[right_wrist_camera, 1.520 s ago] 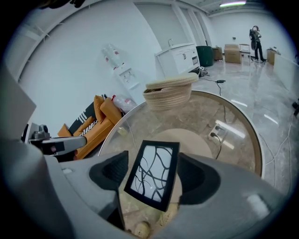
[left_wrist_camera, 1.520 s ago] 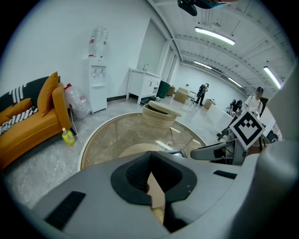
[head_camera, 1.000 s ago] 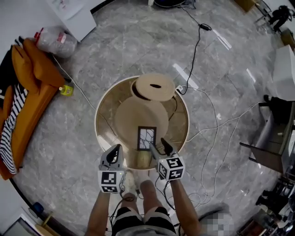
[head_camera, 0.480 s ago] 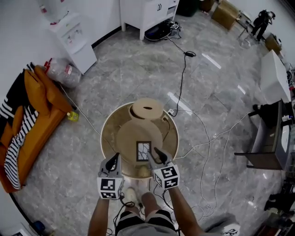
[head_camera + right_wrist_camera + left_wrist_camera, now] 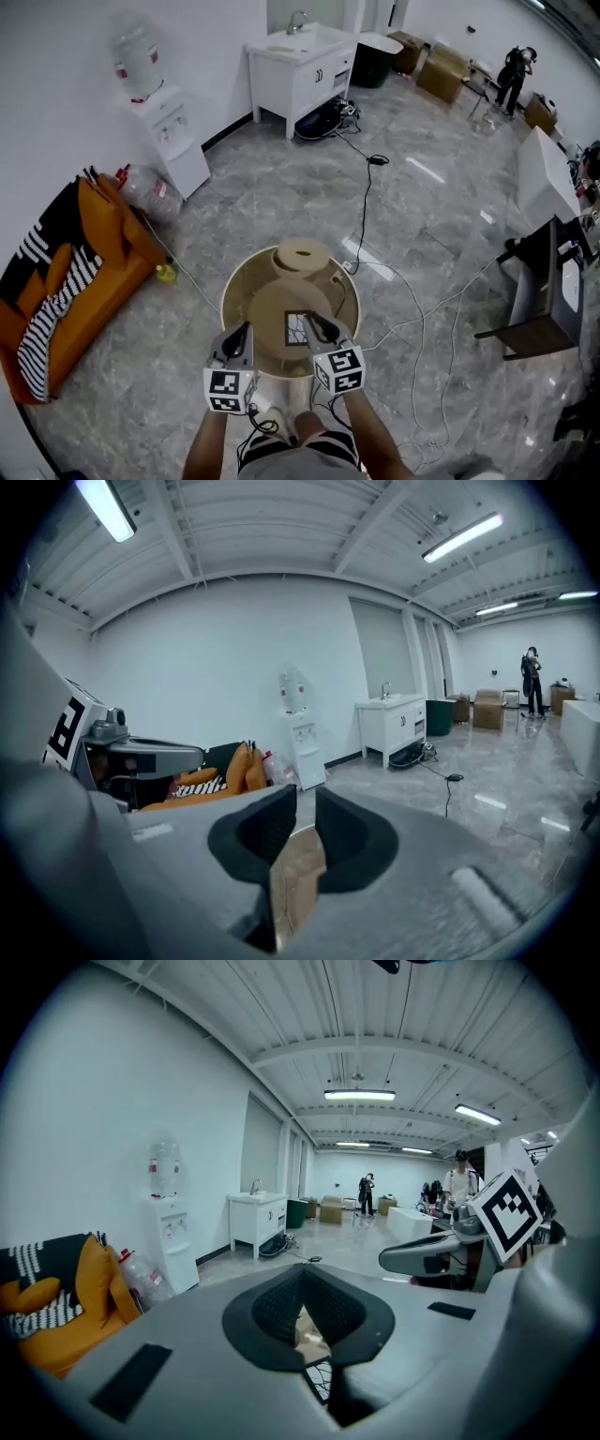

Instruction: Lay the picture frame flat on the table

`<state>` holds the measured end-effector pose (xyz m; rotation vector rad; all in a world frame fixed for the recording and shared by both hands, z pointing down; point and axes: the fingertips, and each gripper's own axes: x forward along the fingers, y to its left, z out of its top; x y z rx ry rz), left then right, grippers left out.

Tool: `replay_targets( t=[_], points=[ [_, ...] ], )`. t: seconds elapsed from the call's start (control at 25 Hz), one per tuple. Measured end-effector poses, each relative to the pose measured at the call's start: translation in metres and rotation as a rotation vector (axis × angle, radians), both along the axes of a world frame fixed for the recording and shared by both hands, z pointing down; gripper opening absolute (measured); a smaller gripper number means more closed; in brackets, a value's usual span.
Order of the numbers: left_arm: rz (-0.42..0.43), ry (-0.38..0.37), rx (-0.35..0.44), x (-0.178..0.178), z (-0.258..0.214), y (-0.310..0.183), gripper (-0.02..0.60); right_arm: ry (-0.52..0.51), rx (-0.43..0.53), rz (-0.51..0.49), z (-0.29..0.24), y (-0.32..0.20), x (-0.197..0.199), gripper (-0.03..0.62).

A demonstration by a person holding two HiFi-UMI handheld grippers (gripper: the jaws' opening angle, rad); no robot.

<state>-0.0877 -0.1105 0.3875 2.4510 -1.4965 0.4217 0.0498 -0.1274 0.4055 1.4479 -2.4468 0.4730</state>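
While frame (image 5: 297, 328) seems flat on round wooden table (image 5: 242, 281) | left fingers (image 5: 272, 1307) together | right fingers (image 5: 262, 832) just narrowed, empty

No word, number or brand name can be read in any view. The only printed signs are a black-and-white square marker (image 5: 225, 390) on the left gripper (image 5: 242, 330) and a second marker (image 5: 339, 370) of the same kind on the right gripper (image 5: 314, 321). Both are patterns of blocks, not letters. The big clear bottle (image 5: 157, 197) on the floor near the wall carries a label with some red, but its print is too small to read.
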Motion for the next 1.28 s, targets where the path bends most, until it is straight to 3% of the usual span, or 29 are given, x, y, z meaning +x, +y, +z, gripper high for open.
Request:
replay_targets(
  t=[0.24, 0.64, 1.0, 1.28],
  points=[
    [0.014, 0.006, 0.077, -0.01, -0.066, 0.045, 0.017, 0.001, 0.119, 0.032, -0.079, 0.041, -0.001, 0.002],
    [0.047, -0.016, 0.199, -0.029, -0.133, 0.125, 0.017, 0.008, 0.251, 0.041, -0.149, 0.136, -0.013, 0.0],
    [0.073, -0.002, 0.209, -0.047, -0.138, 0.196, 0.017, 0.012, 0.3, 0.088, -0.164, 0.208, -0.028, 0.0],
    [0.076, 0.016, 0.211, -0.045, -0.144, 0.224, 0.017, 0.031, 0.316, 0.102, -0.17, 0.239, -0.027, 0.0]
  ],
)
